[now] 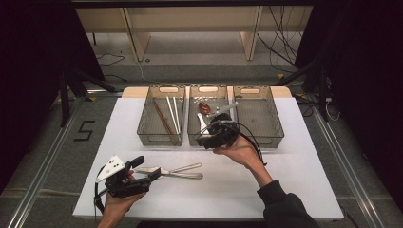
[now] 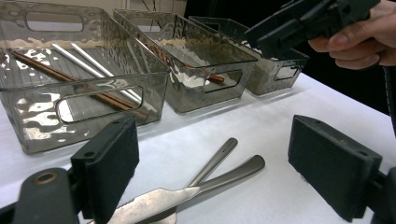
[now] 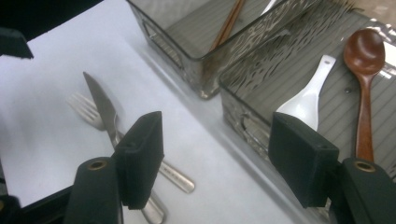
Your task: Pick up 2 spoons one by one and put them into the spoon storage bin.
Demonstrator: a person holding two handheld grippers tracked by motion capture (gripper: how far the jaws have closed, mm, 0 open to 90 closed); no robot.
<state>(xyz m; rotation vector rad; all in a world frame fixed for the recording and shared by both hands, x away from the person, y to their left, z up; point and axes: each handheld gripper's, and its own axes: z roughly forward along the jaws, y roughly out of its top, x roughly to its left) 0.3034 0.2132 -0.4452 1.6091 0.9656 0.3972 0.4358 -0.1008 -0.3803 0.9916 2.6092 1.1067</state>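
A steel knife point(image 1: 183, 175) and fork point(image 1: 187, 167) lie crossed on the white table. My left gripper point(image 1: 147, 167) sits at their left end, open, its jaws on either side of the knife blade point(image 2: 154, 205) without pressing it. The fork handle point(image 2: 217, 158) runs beside the knife. My right gripper point(image 1: 209, 137) hovers over the front wall of the middle bin point(image 1: 207, 88), open point(image 3: 217, 135) with nothing between its jaws. In that bin lie a white spoon point(image 3: 306, 100) and a brown wooden spoon point(image 3: 364, 60).
Three clear bins stand in a row at the back. The left bin point(image 1: 159, 138) holds brown and white chopsticks point(image 1: 168, 116). The right bin point(image 1: 273, 128) looks bare. White table surface point(image 1: 294, 166) spreads in front of the bins.
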